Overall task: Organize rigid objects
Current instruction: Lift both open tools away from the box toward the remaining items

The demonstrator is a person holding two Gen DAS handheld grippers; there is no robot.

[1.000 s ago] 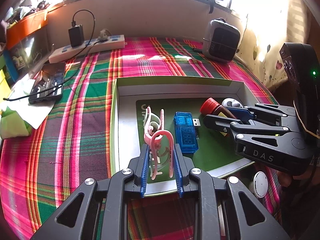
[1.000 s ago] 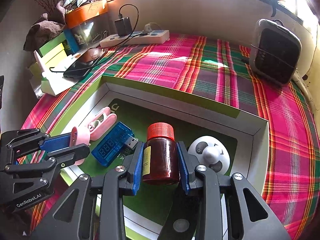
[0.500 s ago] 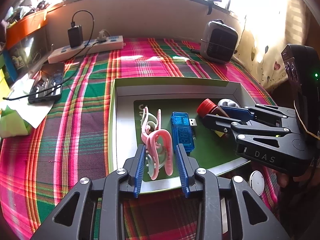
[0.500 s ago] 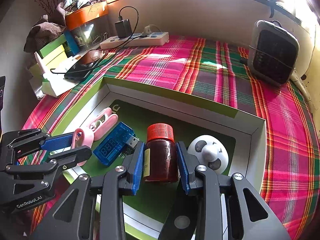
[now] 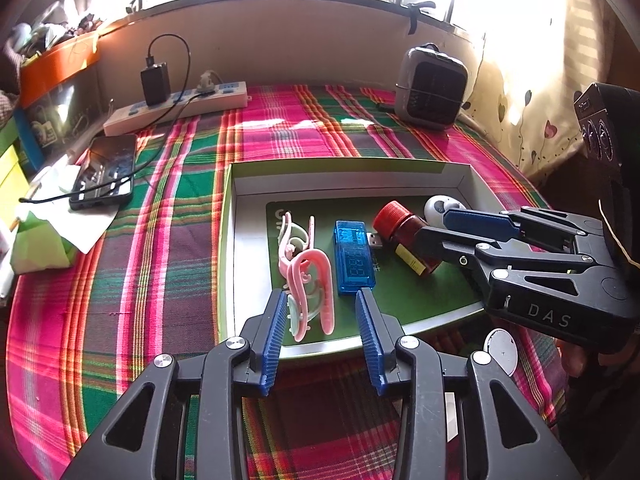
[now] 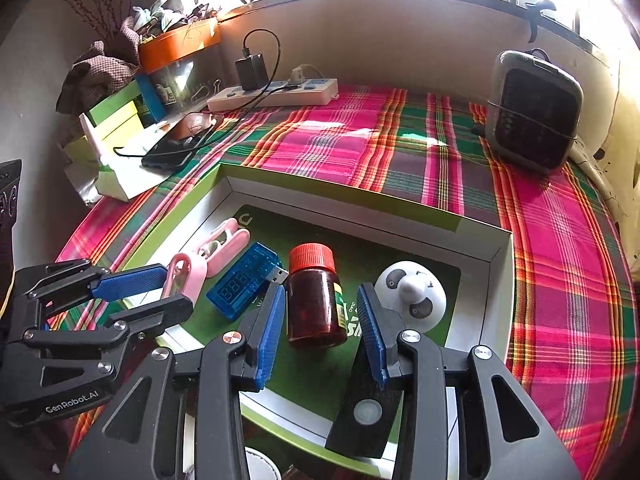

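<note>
A green-rimmed box lid point(image 5: 340, 166) point(image 6: 360, 196) lies on the plaid cloth. In it lie pink clips point(image 5: 306, 276) point(image 6: 218, 250), a blue USB meter point(image 5: 354, 258) point(image 6: 244, 280), a brown bottle with a red cap point(image 5: 406, 232) point(image 6: 316, 300) and a white panda piece point(image 5: 440, 206) point(image 6: 412, 292). My left gripper point(image 5: 322, 320) point(image 6: 140, 292) is open, its pads either side of the near pink clip without touching. My right gripper point(image 6: 320, 320) point(image 5: 444, 226) is open around the bottle, which lies in the lid.
A small heater point(image 5: 432, 88) point(image 6: 534, 108) stands at the back right. A power strip with a charger point(image 5: 176, 100) point(image 6: 276, 90) and a phone point(image 5: 106, 170) point(image 6: 180, 148) lie at the back left. A white disc point(image 5: 500, 350) lies beside the lid's near edge.
Both grippers have opened and drawn back a little. The left one let go of the pink clip and the right one let go of the bottle; both now rest in the lid.
</note>
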